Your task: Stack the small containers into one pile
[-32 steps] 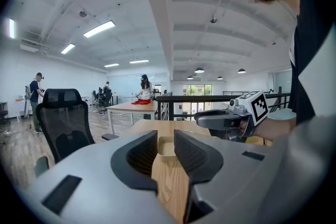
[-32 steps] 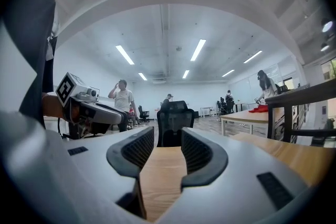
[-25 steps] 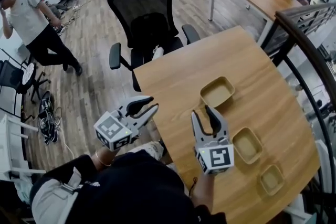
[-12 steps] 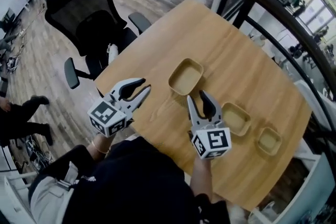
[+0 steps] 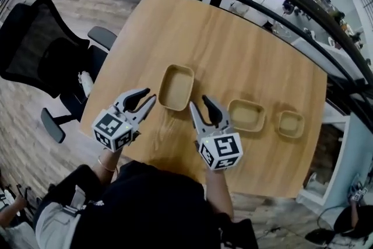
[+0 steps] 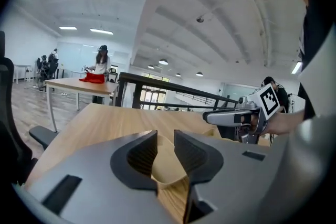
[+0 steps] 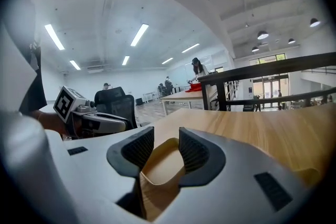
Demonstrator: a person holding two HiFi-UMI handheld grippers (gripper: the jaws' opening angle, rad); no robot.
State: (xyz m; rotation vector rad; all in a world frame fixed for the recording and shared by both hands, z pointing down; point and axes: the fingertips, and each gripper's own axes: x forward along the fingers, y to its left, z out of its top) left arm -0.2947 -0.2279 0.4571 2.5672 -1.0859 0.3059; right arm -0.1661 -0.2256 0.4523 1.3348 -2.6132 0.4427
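Head view, left tongs (image 5: 150, 94) and right tongs (image 5: 198, 102) spread, empty; both now nearer large container (image 5: 176, 86)

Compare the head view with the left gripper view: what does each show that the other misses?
Head view only: the small container at the row's right end. Left gripper view only: a red cloth on a far table. Both: the large container, the right tool and the left tool, jaws apart and empty.
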